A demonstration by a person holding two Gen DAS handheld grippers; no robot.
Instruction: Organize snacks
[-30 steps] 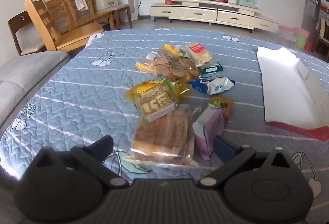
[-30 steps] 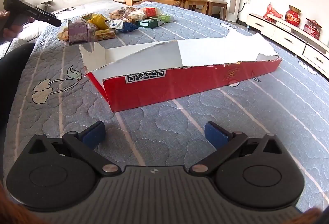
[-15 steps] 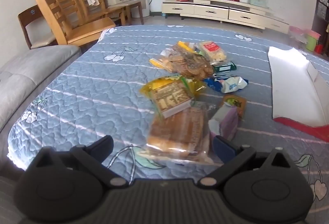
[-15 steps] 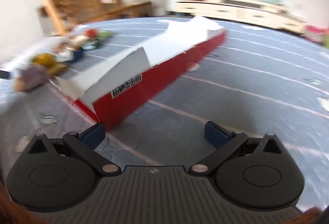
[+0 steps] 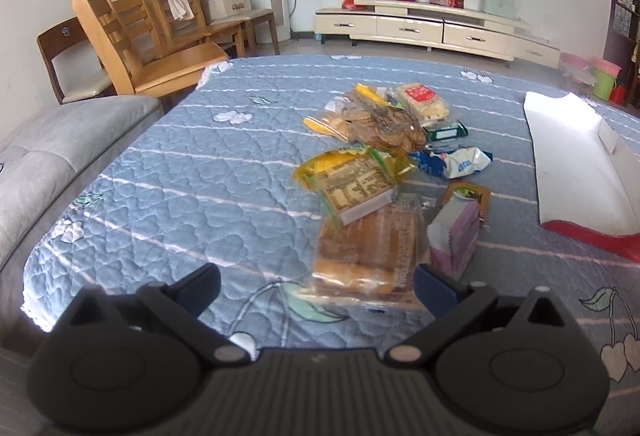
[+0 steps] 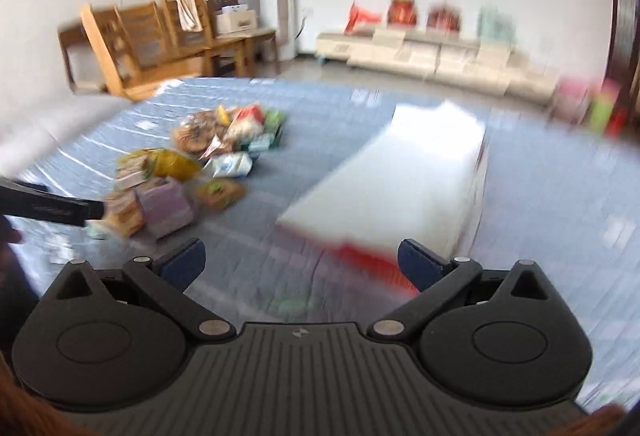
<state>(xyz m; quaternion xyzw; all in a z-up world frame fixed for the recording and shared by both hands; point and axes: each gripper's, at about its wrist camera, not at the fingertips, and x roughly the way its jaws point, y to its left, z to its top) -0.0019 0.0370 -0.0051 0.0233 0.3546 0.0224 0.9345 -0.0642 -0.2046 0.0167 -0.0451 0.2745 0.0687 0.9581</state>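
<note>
Several snack packs lie heaped on the blue quilted bedspread [image 5: 180,196]. Nearest my open left gripper [image 5: 316,284] is a clear bag of bread [image 5: 366,252], just ahead of the fingertips, not gripped. Beside it stand a purple-white pack [image 5: 454,236], a yellow pack [image 5: 352,184], a blue-white pack [image 5: 460,162] and a cookie bag [image 5: 384,124]. A red box with white inside [image 5: 576,164] lies at right. The right wrist view is blurred: my open right gripper [image 6: 300,264] hovers before the box [image 6: 400,192], with the snack heap [image 6: 180,180] and the left gripper's finger [image 6: 52,210] at left.
Wooden chairs [image 5: 144,48] stand behind the bed at left, and a grey cushion [image 5: 44,172] borders its left edge. A cream low cabinet [image 5: 432,30] runs along the far wall. Bare bedspread stretches left of the snack heap.
My left gripper has shifted left, so the snack heap now sits further right in its view. The right gripper has swung round fast from the box's side to its end, blurring its view.
</note>
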